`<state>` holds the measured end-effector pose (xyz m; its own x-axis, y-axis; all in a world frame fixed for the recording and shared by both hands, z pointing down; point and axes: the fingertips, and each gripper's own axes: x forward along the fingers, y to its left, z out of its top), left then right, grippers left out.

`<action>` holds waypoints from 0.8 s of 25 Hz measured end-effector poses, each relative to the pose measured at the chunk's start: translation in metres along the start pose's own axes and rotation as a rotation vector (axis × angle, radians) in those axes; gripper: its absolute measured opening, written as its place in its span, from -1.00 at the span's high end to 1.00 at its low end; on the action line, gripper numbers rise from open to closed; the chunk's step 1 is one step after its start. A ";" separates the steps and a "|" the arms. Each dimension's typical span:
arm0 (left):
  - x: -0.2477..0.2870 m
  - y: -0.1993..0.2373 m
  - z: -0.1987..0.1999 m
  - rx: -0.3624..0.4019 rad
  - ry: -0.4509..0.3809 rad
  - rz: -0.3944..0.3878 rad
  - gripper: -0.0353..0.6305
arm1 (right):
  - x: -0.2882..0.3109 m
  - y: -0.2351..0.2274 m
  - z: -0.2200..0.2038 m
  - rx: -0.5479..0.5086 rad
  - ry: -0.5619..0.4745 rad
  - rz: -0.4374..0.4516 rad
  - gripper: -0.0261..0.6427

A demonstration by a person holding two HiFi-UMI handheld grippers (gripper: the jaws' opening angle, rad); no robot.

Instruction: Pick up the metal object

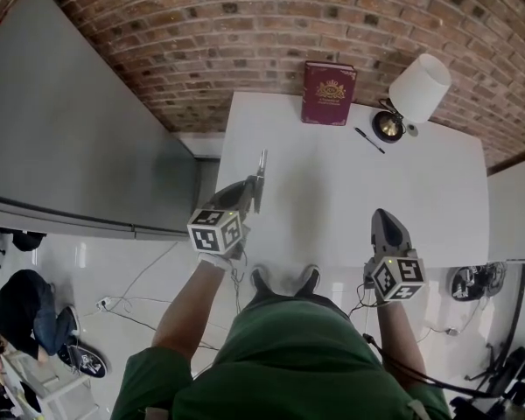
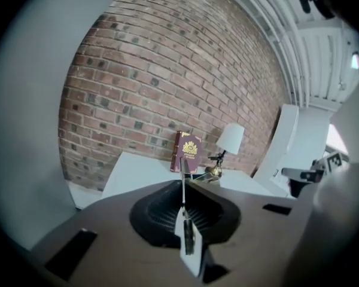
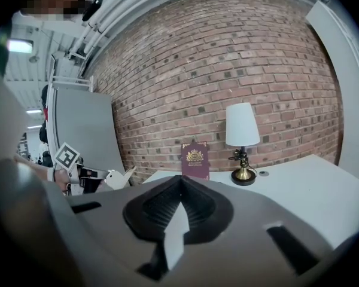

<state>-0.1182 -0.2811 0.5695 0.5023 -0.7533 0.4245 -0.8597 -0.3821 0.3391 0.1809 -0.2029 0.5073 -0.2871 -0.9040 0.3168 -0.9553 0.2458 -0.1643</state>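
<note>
The left gripper [image 1: 255,189] has its fingers pinched on the thin metal strip [image 2: 183,187], which points forward over the white tabletop [image 1: 420,199] at its 9 o'clock edge and looks already picked up. The right gripper [image 1: 382,220] has its fingers closed on nothing and hangs idle near 5 o'clock.

The person wears a green short-sleeved top [image 1: 289,370], dark trousers [image 1: 284,302] and dark shoes [image 1: 261,278] with pale edges. The left hand-held gripper [image 1: 257,185] and the right hand-held gripper [image 1: 381,214] are grey and tapered. Each carries a white cube [image 1: 216,230] with black square markers. A black cable [image 1: 394,357] trails from the right one.
</note>
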 end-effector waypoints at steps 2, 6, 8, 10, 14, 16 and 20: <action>-0.007 -0.010 0.015 -0.037 -0.046 -0.030 0.85 | 0.003 0.002 0.004 -0.002 -0.009 0.008 0.91; -0.023 -0.028 0.039 -0.108 -0.123 -0.087 0.85 | 0.006 0.008 0.010 -0.006 -0.019 0.026 0.91; -0.032 -0.035 0.048 -0.148 -0.155 -0.116 0.85 | 0.007 0.010 0.012 -0.004 -0.020 0.034 0.91; -0.039 -0.040 0.056 -0.181 -0.181 -0.138 0.85 | 0.009 0.012 0.014 0.000 -0.023 0.043 0.91; -0.052 -0.049 0.067 -0.239 -0.222 -0.180 0.85 | 0.013 0.016 0.020 0.003 -0.035 0.058 0.91; -0.060 -0.054 0.073 -0.279 -0.245 -0.208 0.85 | 0.013 0.018 0.026 0.004 -0.046 0.064 0.91; -0.074 -0.061 0.083 -0.363 -0.300 -0.275 0.85 | 0.013 0.020 0.039 0.001 -0.074 0.072 0.91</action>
<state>-0.1104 -0.2467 0.4478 0.6096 -0.7918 0.0392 -0.5862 -0.4170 0.6946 0.1607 -0.2237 0.4714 -0.3487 -0.9076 0.2340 -0.9324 0.3104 -0.1854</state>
